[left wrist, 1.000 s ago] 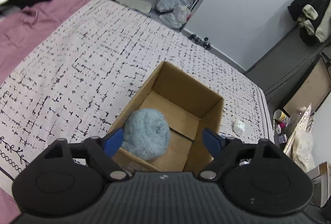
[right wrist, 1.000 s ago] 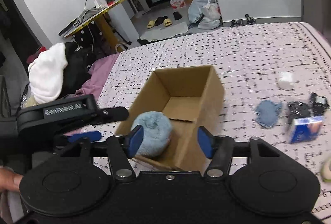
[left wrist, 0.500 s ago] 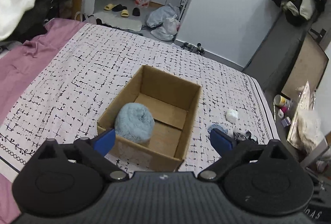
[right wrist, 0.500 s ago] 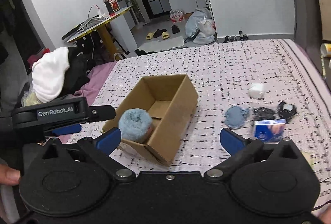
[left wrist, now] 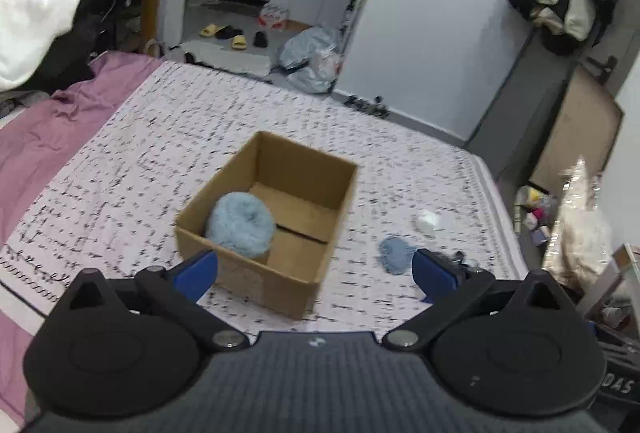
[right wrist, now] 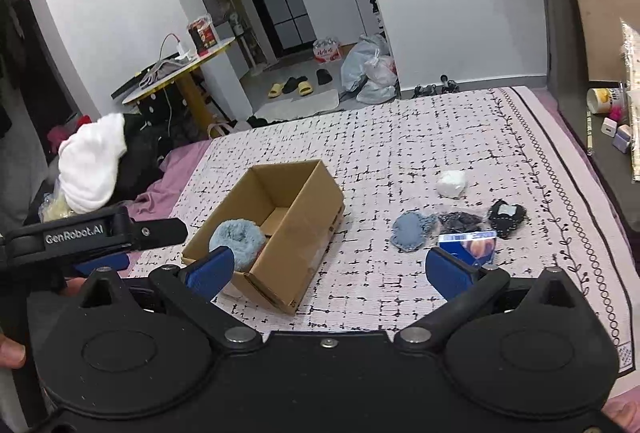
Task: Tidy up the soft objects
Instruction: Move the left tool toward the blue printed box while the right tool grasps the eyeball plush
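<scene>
We find both grippers hanging above the near edge of the bed [right wrist: 460, 121], each with nothing between its blue pads. The left gripper [left wrist: 316, 269] stands with its jaws spread as wide as they go, having just been opening further; its pads touch no object and frame the near wall of the cardboard box [left wrist: 304, 169] from above. The right gripper [right wrist: 328, 269] likewise has its jaws fully apart after just opening, empty and in contact with nothing. In the right wrist view the left gripper shows at the left edge, clear of the box. The fluffy light-blue ball [right wrist: 238, 239] lies inside the box, in its near-left corner, against the near wall. The box sits upright and open near the middle of the patterned bedspread. Toward the bed's right edge, well apart from the box, we note a blue cloth piece [right wrist: 410, 231], a white bundle [right wrist: 451, 183], dark fabric items [right wrist: 508, 217] and a blue-and-white packet [right wrist: 474, 247] just beside the cloth. The left wrist view is somewhat blurred.
</scene>
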Demonstrator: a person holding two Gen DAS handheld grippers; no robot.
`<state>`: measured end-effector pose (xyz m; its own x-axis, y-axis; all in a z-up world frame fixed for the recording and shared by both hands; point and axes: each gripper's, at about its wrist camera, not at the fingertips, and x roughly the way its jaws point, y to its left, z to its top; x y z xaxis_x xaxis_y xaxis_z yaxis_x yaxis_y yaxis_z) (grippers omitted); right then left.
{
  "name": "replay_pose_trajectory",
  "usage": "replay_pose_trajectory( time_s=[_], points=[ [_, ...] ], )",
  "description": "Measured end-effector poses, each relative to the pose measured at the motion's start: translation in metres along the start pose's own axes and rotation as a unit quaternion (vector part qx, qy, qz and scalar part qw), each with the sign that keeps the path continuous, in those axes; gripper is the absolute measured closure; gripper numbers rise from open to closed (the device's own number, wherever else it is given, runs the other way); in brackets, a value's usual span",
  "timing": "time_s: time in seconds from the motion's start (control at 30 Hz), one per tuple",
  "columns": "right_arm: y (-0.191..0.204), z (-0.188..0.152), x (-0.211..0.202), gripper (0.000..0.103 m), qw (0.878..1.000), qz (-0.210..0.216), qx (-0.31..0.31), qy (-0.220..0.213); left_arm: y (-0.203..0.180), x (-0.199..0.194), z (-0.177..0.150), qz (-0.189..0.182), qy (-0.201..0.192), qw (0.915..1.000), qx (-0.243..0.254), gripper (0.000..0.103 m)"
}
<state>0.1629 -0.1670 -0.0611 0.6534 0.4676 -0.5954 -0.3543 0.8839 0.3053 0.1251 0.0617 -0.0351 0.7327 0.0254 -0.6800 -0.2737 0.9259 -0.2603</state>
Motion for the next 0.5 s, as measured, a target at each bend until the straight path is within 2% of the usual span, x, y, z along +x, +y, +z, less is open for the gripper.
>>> replay_pose_trajectory(
  time_s=[0.2, 0.5],
  points=[
    [-0.012, -0.003, -0.017, 0.0, 1.0, 0.005, -0.004, -0.013, -0.022, -0.012, -0.008, -0.016, -0.023, 0.9995, 0.012, 0.0],
    [-0.039, -0.01, -0.031, 0.0, 1.0, 0.01, 0.002, -0.021, -0.043, -0.012, -0.023, -0.012, -0.003, 0.9997, 0.021, 0.0]
  ],
)
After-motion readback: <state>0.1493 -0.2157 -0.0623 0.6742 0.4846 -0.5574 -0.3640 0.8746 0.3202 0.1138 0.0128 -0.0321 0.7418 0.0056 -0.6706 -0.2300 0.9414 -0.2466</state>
